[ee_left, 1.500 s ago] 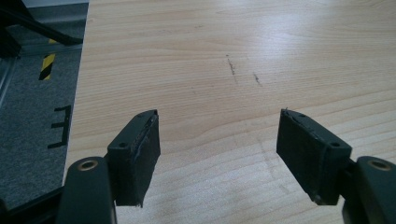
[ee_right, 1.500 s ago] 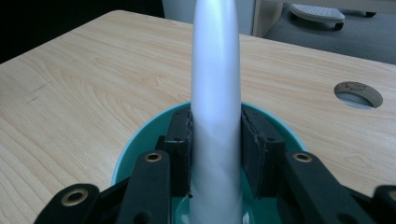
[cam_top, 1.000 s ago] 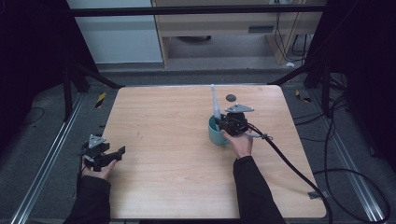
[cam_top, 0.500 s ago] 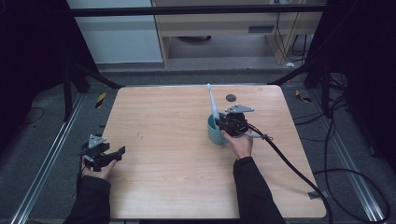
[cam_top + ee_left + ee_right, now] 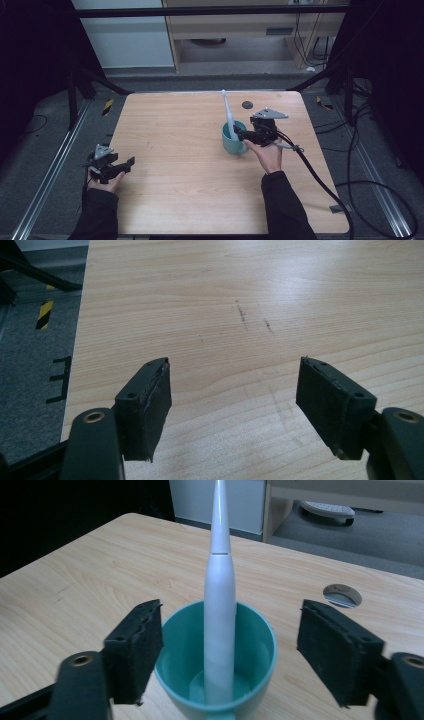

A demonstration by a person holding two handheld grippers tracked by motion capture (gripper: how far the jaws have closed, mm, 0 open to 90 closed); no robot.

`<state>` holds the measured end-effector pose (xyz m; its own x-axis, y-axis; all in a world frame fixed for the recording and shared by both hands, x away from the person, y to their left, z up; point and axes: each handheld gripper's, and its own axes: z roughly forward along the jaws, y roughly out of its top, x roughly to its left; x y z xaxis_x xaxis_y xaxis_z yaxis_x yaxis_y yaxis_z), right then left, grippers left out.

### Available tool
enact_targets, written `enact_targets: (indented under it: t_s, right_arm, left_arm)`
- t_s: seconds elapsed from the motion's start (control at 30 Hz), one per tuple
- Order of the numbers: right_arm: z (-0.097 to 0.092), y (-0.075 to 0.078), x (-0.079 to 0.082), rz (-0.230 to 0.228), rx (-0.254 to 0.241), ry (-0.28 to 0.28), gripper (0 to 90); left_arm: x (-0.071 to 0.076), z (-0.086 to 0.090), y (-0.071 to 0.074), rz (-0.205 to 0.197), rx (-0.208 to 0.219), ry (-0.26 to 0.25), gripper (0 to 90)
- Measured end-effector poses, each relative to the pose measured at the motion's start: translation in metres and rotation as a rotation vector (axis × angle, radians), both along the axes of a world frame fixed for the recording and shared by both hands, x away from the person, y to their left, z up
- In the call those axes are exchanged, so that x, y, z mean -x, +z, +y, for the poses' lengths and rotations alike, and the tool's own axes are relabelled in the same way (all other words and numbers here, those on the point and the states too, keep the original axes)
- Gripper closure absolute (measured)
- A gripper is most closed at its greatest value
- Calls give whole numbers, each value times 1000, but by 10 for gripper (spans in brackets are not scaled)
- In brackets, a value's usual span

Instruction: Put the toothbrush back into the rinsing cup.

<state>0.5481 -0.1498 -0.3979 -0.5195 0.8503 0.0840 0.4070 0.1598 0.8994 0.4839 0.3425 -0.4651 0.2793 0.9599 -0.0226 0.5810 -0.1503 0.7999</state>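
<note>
Toothbrush (image 5: 220,595), white and plain with no words to read on it, is standing in a teal cup (image 5: 220,680) just in front of the right tongs (image 5: 230,650), leaning on the far rim, and those tongs are staying wide open with nothing in them. Past the cup, a round hole (image 5: 342,594) is showing in the wooden table (image 5: 100,580). Far off, the left tongs (image 5: 232,400) are wide open too, hanging over bare wood with faint pen marks (image 5: 241,312) ahead.

1. High view looks forward and down over the whole table (image 5: 200,190).
2. Left claw view sits close above bare tabletop.
3. Right claw view faces the cup (image 5: 215,655) closely; high view shares it.
</note>
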Motion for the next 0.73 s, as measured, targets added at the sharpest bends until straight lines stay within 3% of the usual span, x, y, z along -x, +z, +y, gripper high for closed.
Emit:
enact_targets:
  t_s: [0.17, 0.3, 0.47, 0.73]
  right_arm:
    - [-12, 0, 12, 13, -5, 0, 192]
    - [-23, -4, 25, 22, 21, -4, 168]
    - [-38, -15, 41, 40, 32, -7, 150]
    - [-64, -30, 52, 69, 62, -46, 135]
  left_arm:
    - [0, 0, 0, 1, 1, -6, 318]
    - [0, -1, 0, 7, 3, -17, 350]
    - [1, -2, 1, 9, 2, -24, 387]
    - [0, -2, 0, 13, 4, -24, 391]
